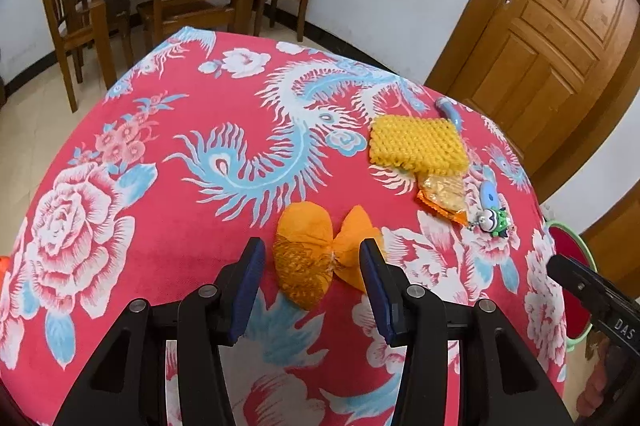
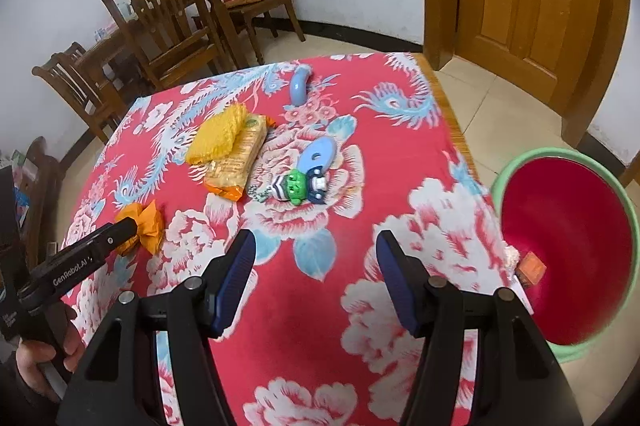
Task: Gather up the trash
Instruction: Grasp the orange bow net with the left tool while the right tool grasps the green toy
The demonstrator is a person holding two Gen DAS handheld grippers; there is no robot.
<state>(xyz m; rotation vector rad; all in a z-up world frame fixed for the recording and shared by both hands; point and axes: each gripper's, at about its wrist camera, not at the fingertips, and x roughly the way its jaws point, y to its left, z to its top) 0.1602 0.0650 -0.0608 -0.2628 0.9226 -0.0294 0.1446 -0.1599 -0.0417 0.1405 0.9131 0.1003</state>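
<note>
Left gripper (image 1: 312, 268) half-open, straddling crumpled orange paper wrapper (image 1: 308, 258) on red floral tablecloth (image 1: 180, 218), nothing pinched, lined up for pickup; right gripper (image 2: 316, 266) half-open, empty, near red bin (image 2: 568, 246).

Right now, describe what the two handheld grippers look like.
Both are black plastic scissor-type tools with silver pivot pins and two dark blue padded fingers. The left gripper carries white "GenRobot.AI" lettering on its side, seen from the right wrist. The right gripper shows white letters "DAS" on its body. No cables show.
</note>
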